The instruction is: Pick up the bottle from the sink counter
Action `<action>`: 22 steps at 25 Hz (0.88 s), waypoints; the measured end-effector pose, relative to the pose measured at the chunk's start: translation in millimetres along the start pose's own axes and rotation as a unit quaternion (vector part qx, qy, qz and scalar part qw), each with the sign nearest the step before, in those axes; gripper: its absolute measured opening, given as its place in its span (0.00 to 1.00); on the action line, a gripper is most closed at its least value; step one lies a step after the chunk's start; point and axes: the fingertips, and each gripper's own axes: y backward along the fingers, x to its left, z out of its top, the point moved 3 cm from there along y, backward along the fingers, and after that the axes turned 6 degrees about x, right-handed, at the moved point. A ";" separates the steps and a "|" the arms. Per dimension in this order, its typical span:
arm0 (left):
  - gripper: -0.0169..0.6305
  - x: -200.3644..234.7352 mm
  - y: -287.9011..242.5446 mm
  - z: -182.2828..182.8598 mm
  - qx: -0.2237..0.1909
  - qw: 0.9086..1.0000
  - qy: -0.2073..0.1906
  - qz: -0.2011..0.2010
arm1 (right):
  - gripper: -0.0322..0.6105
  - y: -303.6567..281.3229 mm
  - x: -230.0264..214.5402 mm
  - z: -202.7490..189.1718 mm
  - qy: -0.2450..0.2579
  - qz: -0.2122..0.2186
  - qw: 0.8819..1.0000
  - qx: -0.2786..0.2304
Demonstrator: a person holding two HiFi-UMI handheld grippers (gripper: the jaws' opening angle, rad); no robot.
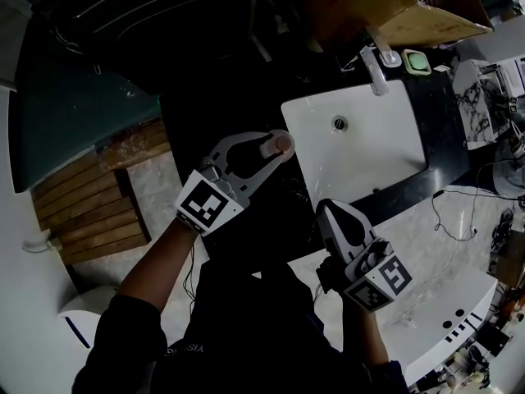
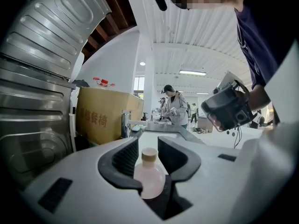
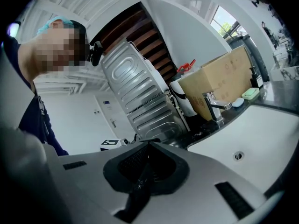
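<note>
A small pale pink bottle (image 1: 271, 147) with a tan cap stands upright on the dark sink counter (image 1: 238, 97), just left of the white basin (image 1: 316, 113). My left gripper (image 1: 281, 146) reaches around it, one jaw on each side. In the left gripper view the bottle (image 2: 149, 176) sits deep between the dark pads (image 2: 125, 158) of the left gripper (image 2: 148, 142), with gaps beside its neck and no visible squeeze. My right gripper (image 1: 326, 207) hangs nearer my body, over the basin's front edge, its jaws shut together and empty (image 3: 148, 146).
A chrome faucet (image 1: 378, 66) and a green soap dish (image 1: 416, 61) sit behind the basin. A cardboard box (image 1: 410, 6) stands at the back. A ribbed metal panel (image 2: 37, 55) rises at the left. Wooden slats (image 1: 90, 203) lie on the floor.
</note>
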 end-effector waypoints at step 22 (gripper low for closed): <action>0.29 2.0 -31.7 -27.7 0.035 0.999 -0.033 -0.017 | 0.09 -11.3 -27.3 -12.2 -0.020 -0.001 1.000 0.013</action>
